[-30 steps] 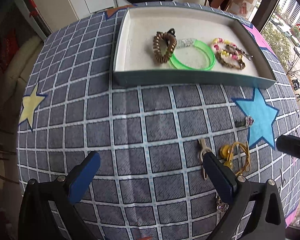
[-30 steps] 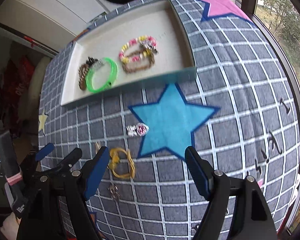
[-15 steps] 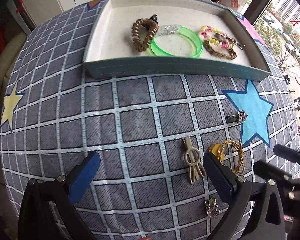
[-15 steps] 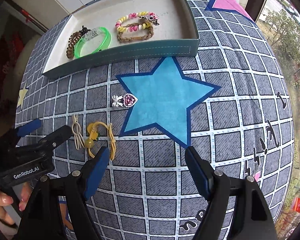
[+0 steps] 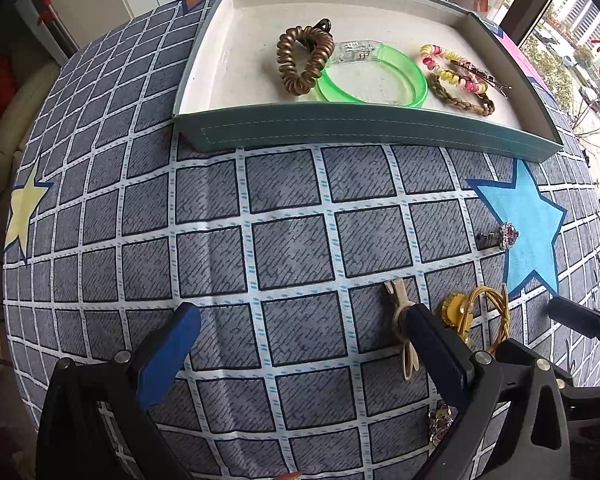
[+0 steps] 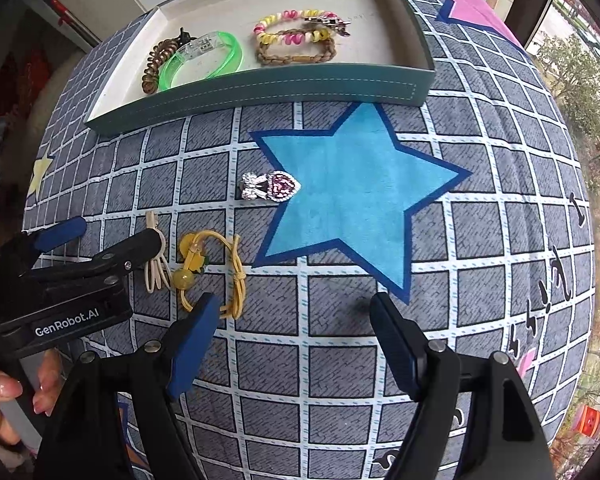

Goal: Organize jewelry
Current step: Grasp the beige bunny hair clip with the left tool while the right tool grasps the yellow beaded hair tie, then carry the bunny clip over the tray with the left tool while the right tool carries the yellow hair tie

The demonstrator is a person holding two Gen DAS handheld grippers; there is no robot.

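On the left, the left gripper (image 5: 300, 338) points down at the gridded cloth covering the surface (image 5: 292, 248), jaws spread wide with nothing between them. Its right finger (image 5: 436, 344) lies over a cream hair clip (image 6: 156, 264) on the cloth. Just right of the clip sits a yellow hair tie with a flower and bead (image 6: 210, 272). Above that, at the left point of the blue star (image 6: 352, 196), lies a jewelled heart-and-bow hair clip (image 6: 270, 187). The right gripper (image 6: 290, 340) hangs over the cloth below the star, jaws also wide and empty; its left finger (image 6: 192, 344) is near the yellow tie.

Along the far edge stands the teal tray (image 6: 280, 88). In it, left to right: a bronze spiral hair tie (image 5: 304, 60), a green translucent bangle (image 5: 374, 76) touching it, then a pink-and-yellow spiral tie (image 5: 450, 68) overlapping a braided brown bracelet (image 5: 464, 100).
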